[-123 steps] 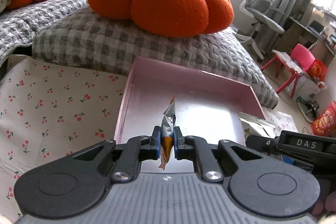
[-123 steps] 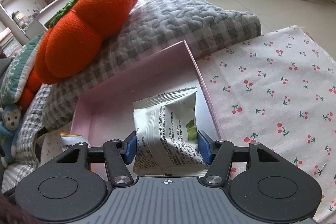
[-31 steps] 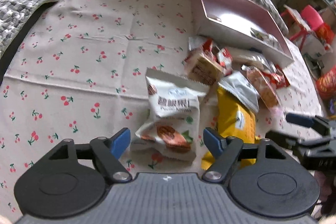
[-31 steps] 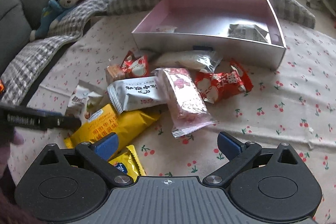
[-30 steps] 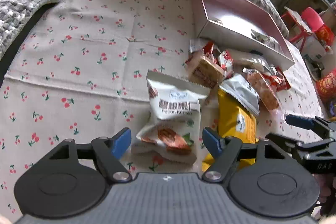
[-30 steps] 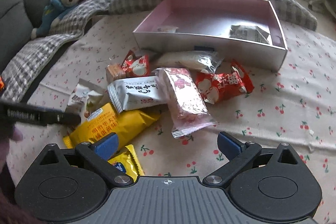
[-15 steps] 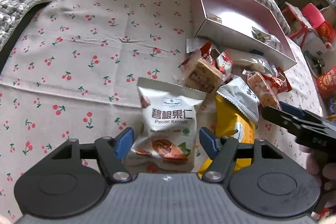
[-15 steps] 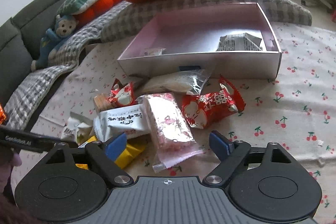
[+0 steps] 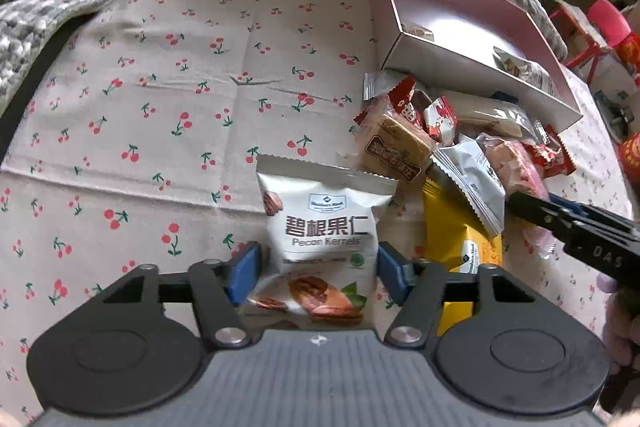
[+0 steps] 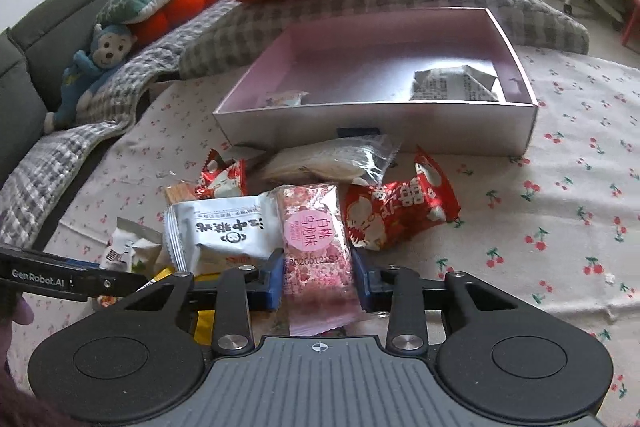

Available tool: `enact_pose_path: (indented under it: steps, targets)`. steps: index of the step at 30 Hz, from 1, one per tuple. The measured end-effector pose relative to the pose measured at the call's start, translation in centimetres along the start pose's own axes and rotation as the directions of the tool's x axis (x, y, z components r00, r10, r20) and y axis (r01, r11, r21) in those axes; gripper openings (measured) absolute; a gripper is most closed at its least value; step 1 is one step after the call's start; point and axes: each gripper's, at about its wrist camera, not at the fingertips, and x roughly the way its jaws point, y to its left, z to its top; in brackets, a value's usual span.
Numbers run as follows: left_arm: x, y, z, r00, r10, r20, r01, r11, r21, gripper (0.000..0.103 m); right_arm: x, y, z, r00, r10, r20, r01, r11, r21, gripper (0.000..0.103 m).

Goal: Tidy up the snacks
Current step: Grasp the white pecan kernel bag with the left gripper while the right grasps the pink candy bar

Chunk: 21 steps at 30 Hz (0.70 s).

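Now closing the right tool (image 10: pixel 318 277) on the pink snack bar (image 10: pixel 316 247), long axis running straight ahead toward the pink box (image 10: pixel 376 123), pads touching its sides. Closing the left tool (image 9: pixel 314 273) around the pecan packet (image 9: pixel 322 239), still spread, pads just clear.

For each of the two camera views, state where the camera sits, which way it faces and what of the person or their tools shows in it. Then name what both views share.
Left wrist view: sits on the left hand-held gripper, facing steeply down at the pecan kernel bag between its jaws; the right hand-held gripper enters at right.
Right wrist view: sits on the right hand-held gripper, looking across the pink snack packet between its jaws toward the pink box; the left hand-held gripper shows at left.
Shared: the box, the snack pile, the cherry-print cloth.
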Motion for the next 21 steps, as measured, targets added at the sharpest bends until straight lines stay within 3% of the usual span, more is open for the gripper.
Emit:
enact_pose_path:
  steps: [11,12,15,18,21]
  targets:
    - [0.1,-0.1,0.3,0.999,0.031,0.019,-0.031,0.999,0.020,0.053,-1.4,0.6,-0.3,0.994,-0.049,-0.095,0.046,0.998,-0.036,0.035]
    - [0.1,-0.1,0.3,0.999,0.034,0.018,-0.034,0.999,0.027,0.054,-1.5,0.5,-0.2,0.995,-0.042,-0.085,0.040,0.999,-0.026,0.037]
    - [0.3,-0.4,0.1,0.999,0.044,0.020,-0.045,0.998,0.040,0.059,-1.3,-0.1,0.3,0.997,0.004,-0.078,-0.004,1.000,0.007,0.066]
    - [0.4,-0.5,0.0,0.998,0.052,0.023,-0.053,0.997,0.051,0.060,-0.8,-0.3,0.2,0.997,0.014,-0.072,-0.012,1.000,0.021,0.067]
    - [0.4,-0.1,0.2,0.998,0.059,0.032,-0.060,0.997,0.041,0.061,-0.2,0.4,-0.1,0.998,-0.011,-0.055,0.009,0.999,-0.042,0.068]
